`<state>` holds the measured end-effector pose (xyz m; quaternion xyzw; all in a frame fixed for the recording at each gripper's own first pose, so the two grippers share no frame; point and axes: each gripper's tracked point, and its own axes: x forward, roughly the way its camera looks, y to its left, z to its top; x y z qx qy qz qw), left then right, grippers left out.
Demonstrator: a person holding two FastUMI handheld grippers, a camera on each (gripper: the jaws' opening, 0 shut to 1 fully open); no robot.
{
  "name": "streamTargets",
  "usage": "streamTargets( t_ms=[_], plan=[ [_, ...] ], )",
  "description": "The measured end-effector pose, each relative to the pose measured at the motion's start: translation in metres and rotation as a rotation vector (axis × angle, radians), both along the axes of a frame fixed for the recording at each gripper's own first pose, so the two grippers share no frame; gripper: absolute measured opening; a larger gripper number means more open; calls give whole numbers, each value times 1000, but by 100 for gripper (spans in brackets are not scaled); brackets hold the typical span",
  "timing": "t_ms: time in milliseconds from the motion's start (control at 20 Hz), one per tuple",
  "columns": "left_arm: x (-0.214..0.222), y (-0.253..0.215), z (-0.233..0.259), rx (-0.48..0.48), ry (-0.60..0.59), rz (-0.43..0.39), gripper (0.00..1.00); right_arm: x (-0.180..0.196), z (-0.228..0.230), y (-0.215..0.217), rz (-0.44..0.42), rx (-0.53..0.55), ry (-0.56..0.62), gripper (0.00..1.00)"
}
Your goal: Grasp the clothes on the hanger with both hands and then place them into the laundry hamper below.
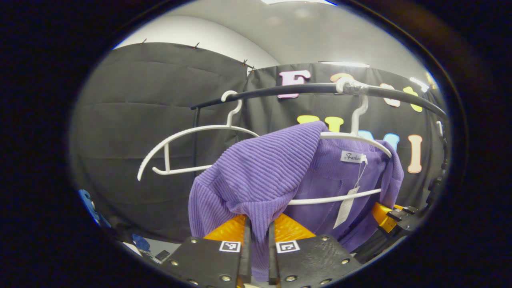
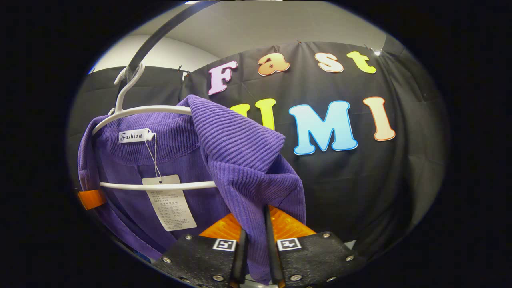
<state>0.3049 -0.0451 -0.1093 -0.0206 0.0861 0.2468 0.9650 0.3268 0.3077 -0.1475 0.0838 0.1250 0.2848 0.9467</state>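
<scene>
Up on the black rail [image 1: 304,89], the purple sweater [image 1: 260,172] hangs on a white hanger [image 1: 356,138]. Each shoulder is pinched: left gripper [image 1: 259,240] and right gripper [image 2: 256,236] both clamp folds of it. Beside it hangs an empty hanger [image 1: 188,136].

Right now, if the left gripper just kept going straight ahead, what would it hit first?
The purple garment its fingers already pinch; pushing on, the left gripper would likely meet the white hanger inside it, though depth is unclear.
</scene>
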Motion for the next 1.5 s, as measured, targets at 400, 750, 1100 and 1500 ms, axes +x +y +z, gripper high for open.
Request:
streamTargets(
  t_ms=[400, 750, 1100, 1500],
  plan=[
    [-36, -7, 26, -89, -76, -93, 6, -1, 2, 3, 125, 79, 48, 0],
    [-68, -7, 68, -109, -131, -204, 1, -16, 15, -10, 64, 20, -13, 0],
    [-85, 23, 127, -121, -197, -297, 1, -19, 57, -36, -56, 33, -77, 0],
    [-98, 70, 169, -126, -257, -334, 1, -10, 75, -46, -144, 36, -140, 0]
  ],
)
